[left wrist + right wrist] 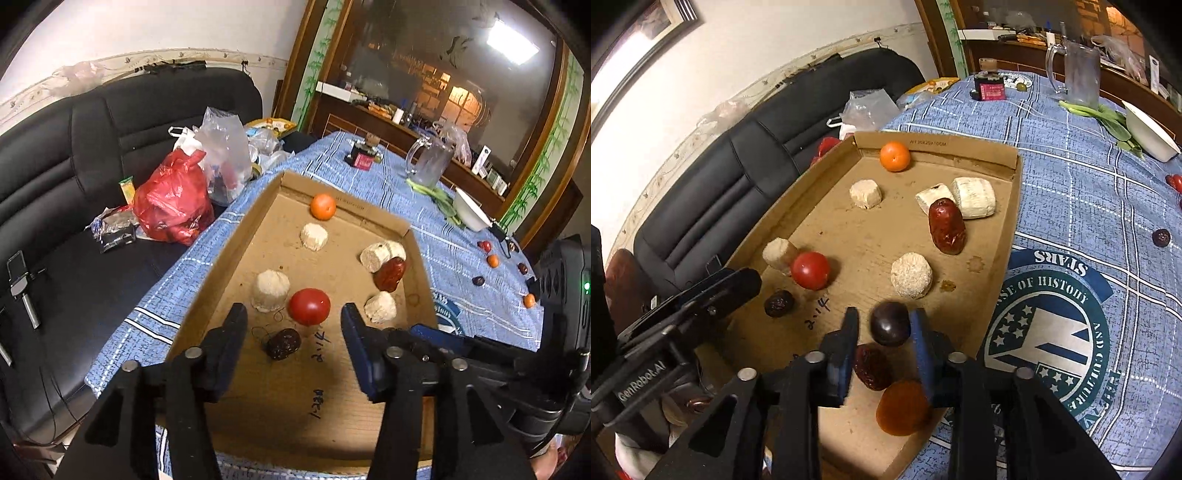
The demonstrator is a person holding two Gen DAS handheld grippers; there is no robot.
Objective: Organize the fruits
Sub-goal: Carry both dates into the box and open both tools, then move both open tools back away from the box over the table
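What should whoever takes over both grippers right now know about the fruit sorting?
Left gripper: open, empty, red tomato just ahead of its jaws.
Right gripper: open around a dark round fruit; a gap shows on one side, so it looks released.
Done: in the cardboard tray lie an orange, a red date and a shrivelled dark fruit, among pale round blocks.
To do: several small fruits lie loose on the blue tablecloth, right of the tray.
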